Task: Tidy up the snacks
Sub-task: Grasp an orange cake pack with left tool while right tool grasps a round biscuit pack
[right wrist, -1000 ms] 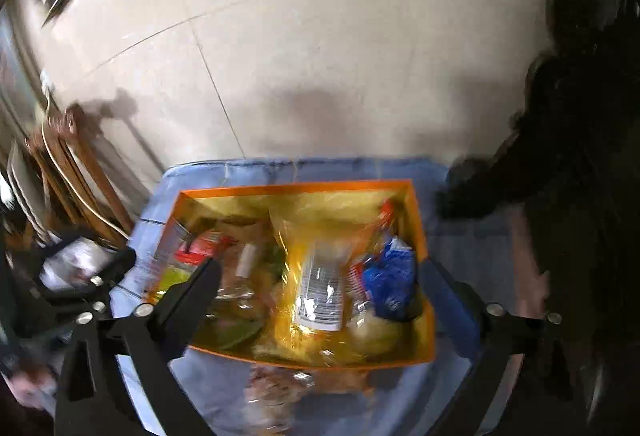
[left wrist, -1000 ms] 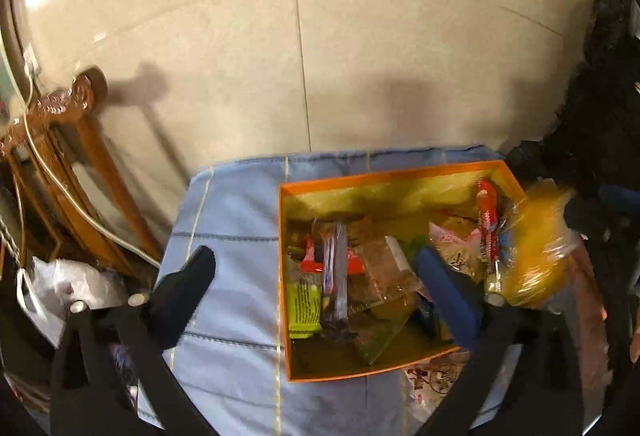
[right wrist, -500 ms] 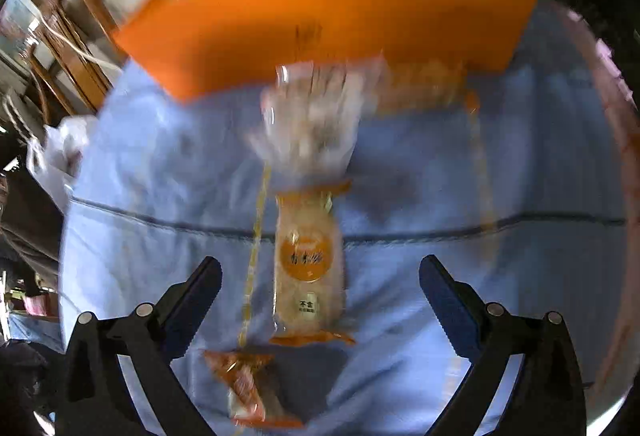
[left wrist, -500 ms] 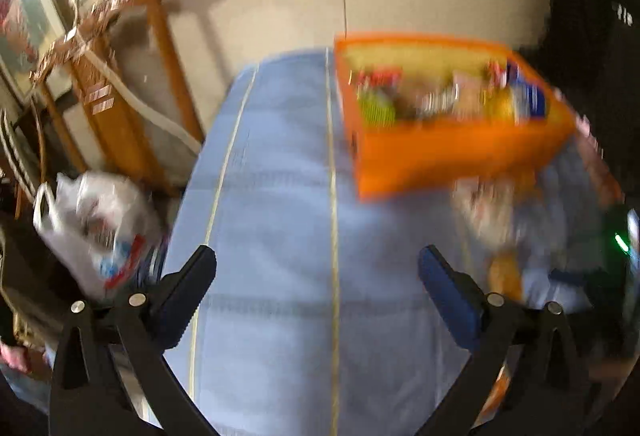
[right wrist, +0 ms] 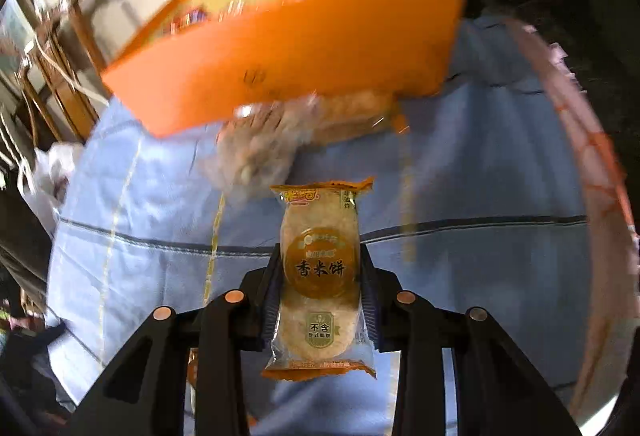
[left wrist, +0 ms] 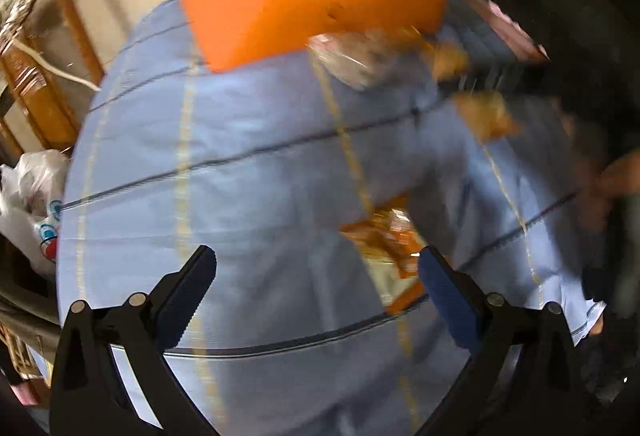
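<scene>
Pinching a glossy, crinkly rice-cracker packet (right wrist: 320, 268), the right claw (right wrist: 320, 272) grips it; the left claw (left wrist: 316, 268) gapes over quilted cloth (left wrist: 240, 140).

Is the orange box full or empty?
Full-ish. Snack packets poke above the rim of the orange box, though blur hides how deep they go.

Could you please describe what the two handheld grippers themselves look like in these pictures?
Both are matte black plastic frames with angled struts. The left gripper has silver-grey round rivets at its joints and blue ribbed pads on dark fingers. The right gripper has copper-coloured rivets. No cables or sleeves can be made out on either.
</scene>
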The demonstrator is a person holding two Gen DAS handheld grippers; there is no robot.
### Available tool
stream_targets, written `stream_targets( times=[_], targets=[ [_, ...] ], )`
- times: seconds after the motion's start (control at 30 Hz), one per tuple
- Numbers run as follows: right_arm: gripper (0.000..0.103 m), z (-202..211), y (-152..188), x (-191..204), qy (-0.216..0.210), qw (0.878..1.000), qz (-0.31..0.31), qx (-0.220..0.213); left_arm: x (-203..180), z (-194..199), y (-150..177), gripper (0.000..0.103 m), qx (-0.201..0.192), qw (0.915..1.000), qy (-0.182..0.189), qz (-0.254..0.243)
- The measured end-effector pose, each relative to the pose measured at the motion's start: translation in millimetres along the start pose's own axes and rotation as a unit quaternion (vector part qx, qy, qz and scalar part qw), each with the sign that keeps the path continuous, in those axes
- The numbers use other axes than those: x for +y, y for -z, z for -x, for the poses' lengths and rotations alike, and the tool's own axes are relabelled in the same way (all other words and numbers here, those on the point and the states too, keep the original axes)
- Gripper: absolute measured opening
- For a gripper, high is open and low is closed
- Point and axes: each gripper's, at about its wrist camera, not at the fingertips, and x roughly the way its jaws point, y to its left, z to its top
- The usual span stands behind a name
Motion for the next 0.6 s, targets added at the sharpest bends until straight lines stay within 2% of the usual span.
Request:
stream_targets(
  times=[0.1,0.13,0.17,0.23,0.27,0.3,0.33,0.37,0.4,0.43,0.47,0.6],
  targets=[
    [0.035,32,-2,-17,0.008,1.0,0.003,-0.027,-26,-17,-6,0.099,0.011,0.9995,0.029,-0.008],
    [0.035,41,-1,-22,0.005,0.999,0.003,-0.032,-31,-21,-7,0.099,0.01,0.9995,0.028,-0.011],
    [0.035,42,-3,-31,0.0,0.999,0.003,-0.033,-38,-28,-9,0.099,0.007,0.9997,0.018,-0.013],
    [0.035,51,-4,-44,-0.017,0.999,-0.003,-0.032,-47,-54,-5,0.098,0.041,0.9983,-0.041,-0.004],
    [0.035,53,-4,-46,-0.02,0.999,-0.002,-0.031,-45,-60,0,0.095,0.043,0.9984,-0.037,0.008],
    [0.035,56,-2,-54,-0.021,0.999,0.002,-0.03,-41,-60,4,0.091,0.022,0.9993,-0.012,0.029],
    [0.035,55,-1,-54,-0.021,0.999,0.003,-0.028,-41,-60,6,0.085,0.017,0.9995,-0.006,0.024],
    [0.035,54,0,-57,-0.025,0.999,0.002,-0.027,-45,-55,6,0.059,0.019,0.9998,0.003,0.009],
    [0.035,54,1,-59,-0.034,0.999,-0.001,-0.025,-45,-51,3,0.044,0.026,0.9996,0.006,0.012],
    [0.035,55,3,-61,-0.04,0.999,-0.006,-0.023,-43,-50,1,0.038,0.036,0.9989,0.017,0.025],
    [0.035,55,4,-61,-0.043,0.999,-0.008,-0.023,-40,-49,0,0.035,0.046,0.9978,0.029,0.039],
    [0.035,65,0,-63,-0.057,0.998,-0.015,-0.032,-34,-34,-8,0.034,0.038,0.9979,0.044,0.03]
  ],
)
